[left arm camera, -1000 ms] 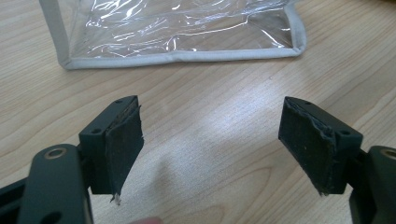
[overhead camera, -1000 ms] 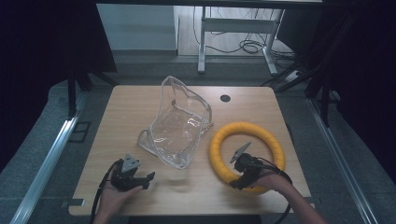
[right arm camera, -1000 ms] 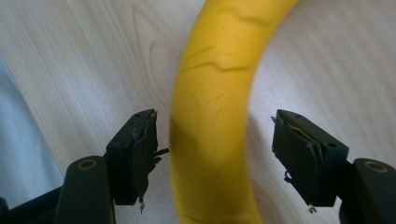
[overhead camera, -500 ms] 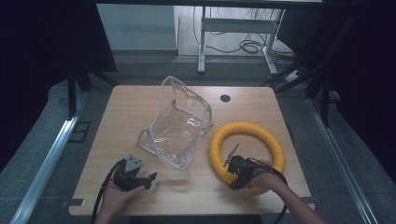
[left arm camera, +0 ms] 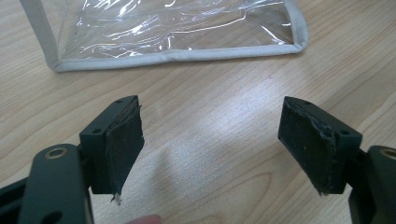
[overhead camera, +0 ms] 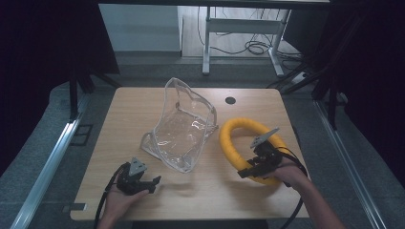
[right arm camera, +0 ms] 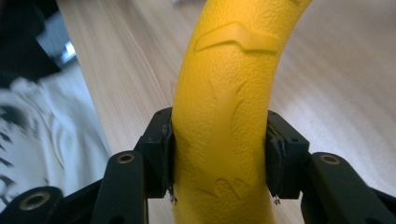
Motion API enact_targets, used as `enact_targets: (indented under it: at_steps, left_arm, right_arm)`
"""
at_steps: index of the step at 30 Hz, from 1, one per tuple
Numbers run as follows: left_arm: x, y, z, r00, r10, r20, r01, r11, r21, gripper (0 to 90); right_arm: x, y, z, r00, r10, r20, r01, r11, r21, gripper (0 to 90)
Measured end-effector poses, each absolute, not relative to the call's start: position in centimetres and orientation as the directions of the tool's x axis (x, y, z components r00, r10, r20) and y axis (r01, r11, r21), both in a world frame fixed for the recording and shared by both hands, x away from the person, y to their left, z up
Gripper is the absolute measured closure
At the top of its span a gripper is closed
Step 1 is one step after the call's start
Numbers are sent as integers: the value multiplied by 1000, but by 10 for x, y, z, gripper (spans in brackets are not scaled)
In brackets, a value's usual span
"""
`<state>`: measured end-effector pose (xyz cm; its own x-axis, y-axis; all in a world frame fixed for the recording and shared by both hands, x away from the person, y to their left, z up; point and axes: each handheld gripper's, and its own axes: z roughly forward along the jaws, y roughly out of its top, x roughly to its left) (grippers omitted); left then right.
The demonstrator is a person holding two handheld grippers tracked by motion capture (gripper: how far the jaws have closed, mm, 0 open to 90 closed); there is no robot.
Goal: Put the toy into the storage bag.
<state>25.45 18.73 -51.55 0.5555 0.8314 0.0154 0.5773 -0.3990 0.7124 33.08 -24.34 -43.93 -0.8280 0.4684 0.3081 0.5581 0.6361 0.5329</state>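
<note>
Since a second ago the right tongs [overhead camera: 244, 172] have been closing on the textured yellow foam ring [overhead camera: 231, 139], and they are now lifting its near side, so the ring is tilting up off the light wooden tabletop [overhead camera: 129, 119] instead of lying flat. In the right gripper view the two black pads are pressing on either side of the ring's tube [right arm camera: 224, 107], which is rising straight up between them; the right tongs [right arm camera: 219, 154] are gripping it firmly. Raised shapes are showing moulded into the yellow surface, but no letters or brand can be read on them.

The left tongs [overhead camera: 154, 182] are sitting in the same place near the front left of the tabletop, resting in the person's left hand [overhead camera: 119, 200]. In the left gripper view their jaws are standing wide apart with bare wood between them, holding nothing; the left tongs [left arm camera: 212, 149] are pointing toward the clear plastic bag with pale grey piping [left arm camera: 177, 28].

That clear bag [overhead camera: 184, 126] is standing slumped at the middle of the tabletop, just left of the ring and apart from it. It is carrying no readable label. A small round dark hole [overhead camera: 230, 100] is showing in the tabletop behind the ring.
</note>
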Motion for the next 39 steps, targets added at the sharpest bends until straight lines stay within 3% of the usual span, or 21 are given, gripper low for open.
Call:
enact_targets:
  at_steps: [4, 22, 39]
  left_arm:
    - [255, 188, -515, 555, 832, 16, 577, -398, 713, 222]
    - [255, 189, -515, 547, 837, 15, 577, -391, 717, 223]
    - [254, 192, -513, 541, 841, 21, 572, -386, 723, 223]
  right_arm:
    - [333, -257, -425, -813, 473, 341, 573, 542, 615, 512]
    - [328, -283, -396, -796, 474, 376, 533, 255, 807, 512]
    - [322, -258, -375, -804, 474, 360, 432, 49, 900, 509]
